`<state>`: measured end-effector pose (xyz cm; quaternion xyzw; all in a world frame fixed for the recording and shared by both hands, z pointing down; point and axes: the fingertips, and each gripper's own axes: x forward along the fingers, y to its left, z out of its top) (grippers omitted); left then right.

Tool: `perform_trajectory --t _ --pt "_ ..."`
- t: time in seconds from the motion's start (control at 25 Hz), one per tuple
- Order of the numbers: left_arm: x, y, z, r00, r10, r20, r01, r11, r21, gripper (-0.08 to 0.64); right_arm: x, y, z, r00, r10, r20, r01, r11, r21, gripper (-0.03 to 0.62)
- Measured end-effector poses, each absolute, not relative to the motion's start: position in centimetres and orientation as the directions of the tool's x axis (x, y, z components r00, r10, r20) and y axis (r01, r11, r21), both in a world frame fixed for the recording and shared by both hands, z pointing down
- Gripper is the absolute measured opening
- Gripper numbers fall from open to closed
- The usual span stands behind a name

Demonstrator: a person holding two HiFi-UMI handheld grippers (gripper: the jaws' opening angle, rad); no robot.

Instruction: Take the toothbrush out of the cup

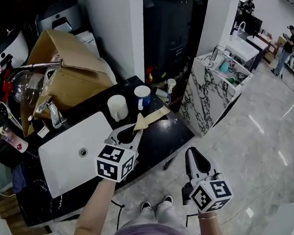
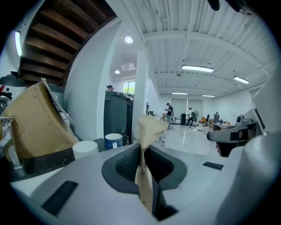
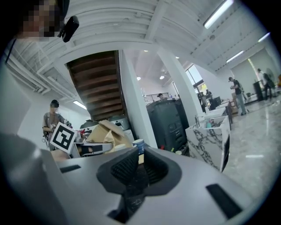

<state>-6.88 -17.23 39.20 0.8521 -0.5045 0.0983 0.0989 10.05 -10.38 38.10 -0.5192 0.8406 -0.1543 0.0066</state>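
My left gripper (image 1: 131, 131) is shut on a flat beige packet (image 1: 153, 116) and holds it over the black counter (image 1: 160, 140). The packet's far end points toward the counter's back right. In the left gripper view the packet (image 2: 149, 127) stands upright, pinched between the pads (image 2: 131, 163) of the left gripper (image 2: 142, 151). A plain white cup (image 1: 117, 107) and a blue-and-white cup (image 1: 142, 95) stand just beyond it on the counter. I cannot make out a toothbrush in either cup. My right gripper (image 1: 191, 153) hangs off the counter's right edge over the floor, shut with nothing in it.
A white sink basin (image 1: 69, 152) with a chrome faucet (image 1: 52, 112) lies left of the left gripper. Behind it stands an open cardboard box (image 1: 65, 68). A tall black cabinet (image 1: 173, 31) and a marble-patterned counter (image 1: 214, 89) are at the back right. People stand far off.
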Motion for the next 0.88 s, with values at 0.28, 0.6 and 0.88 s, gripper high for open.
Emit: perform_trajectory --t 0.28,0.6,0.88 --pt "-3.9 -19.5 40.9 0.469 -0.818 0.332 -0.871 -0.491 0.020 0.040 12.4 -11.5 38.0 -0.451 -0.880 0.146 -0.876 0.405 -0.263 0.026" --pt "-0.7 -21.9 44.0 0.446 -0.786 0.429 -0.861 -0.507 -0.033 0.039 14.3 -13.1 38.2 -0.453 -0.878 0.153 -0.876 0.407 -0.259 0.026" --pt "1.3 -23.4 47.4 0.415 -0.740 0.529 -0.844 -0.530 -0.079 0.040 16.3 -14.2 38.6 -0.443 -0.882 0.161 -0.880 0.394 -0.265 0.026"
